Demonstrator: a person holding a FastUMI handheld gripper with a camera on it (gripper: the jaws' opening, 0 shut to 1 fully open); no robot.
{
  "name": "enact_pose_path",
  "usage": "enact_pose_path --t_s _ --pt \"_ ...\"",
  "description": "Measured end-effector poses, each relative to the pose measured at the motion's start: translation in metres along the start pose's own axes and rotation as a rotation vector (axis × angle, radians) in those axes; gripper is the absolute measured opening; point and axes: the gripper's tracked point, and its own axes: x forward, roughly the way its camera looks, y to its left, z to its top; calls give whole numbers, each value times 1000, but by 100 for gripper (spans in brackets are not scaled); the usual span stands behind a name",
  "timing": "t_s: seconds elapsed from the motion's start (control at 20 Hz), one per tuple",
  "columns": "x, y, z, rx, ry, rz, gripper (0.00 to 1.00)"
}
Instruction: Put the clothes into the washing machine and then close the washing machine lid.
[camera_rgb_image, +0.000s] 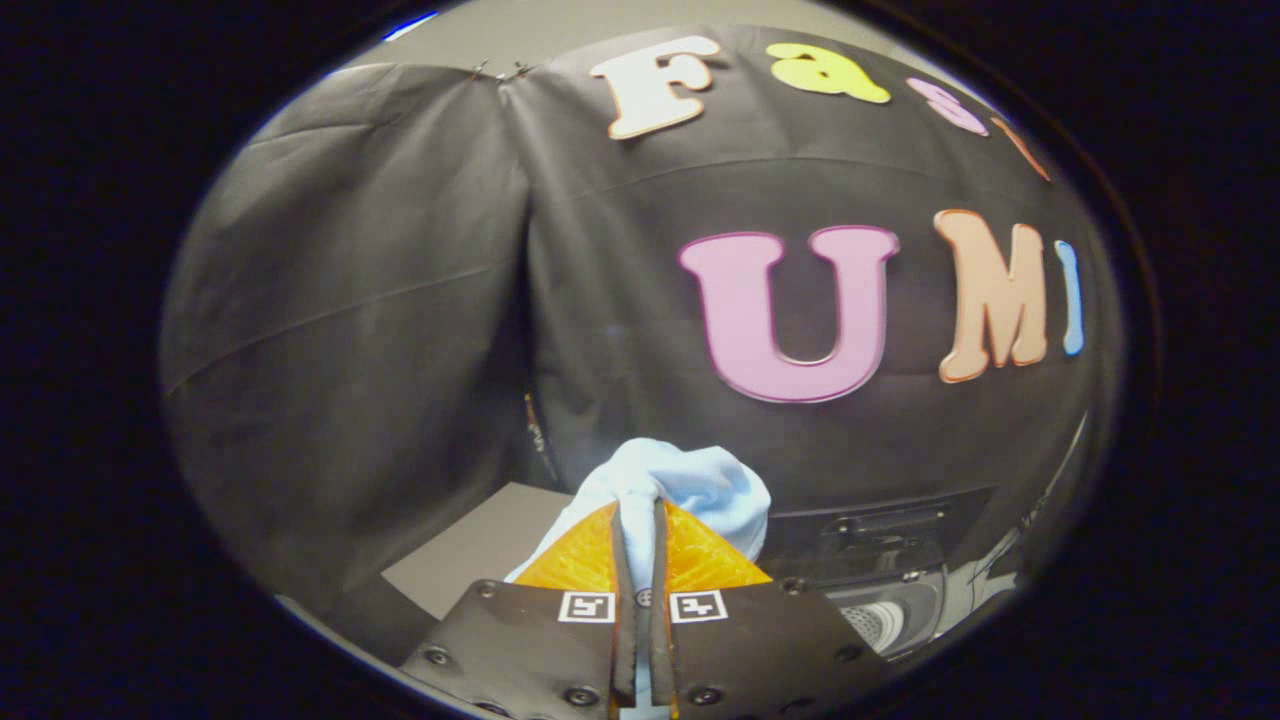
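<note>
A light blue piece of clothing (690, 485) is pinched between the two fingers of my gripper (640, 520), bunched up above the fingertips and hanging down between them. The gripper is shut on it and held up in the air facing the booth wall. Below and to the right of the fingers lies the washing machine (880, 590), dark on top, with its drum opening (880, 622) showing pale ribbed metal. The lid stands raised behind the opening.
A grey table surface (480, 550) lies below and to the left of the fingers. The black cloth wall (400, 300) hangs close ahead.
</note>
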Motion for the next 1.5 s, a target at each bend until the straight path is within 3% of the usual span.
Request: enact_pose_path --t_s 0.4,0.6,1.0,1.5 --pt "-48 -138 14 -5 -63 -242 6" --pt "-63 -187 -5 34 -107 -307 5" --pt "-43 -265 -113 175 -19 -354 6" --pt "13 -275 -275 240 227 -311 6"
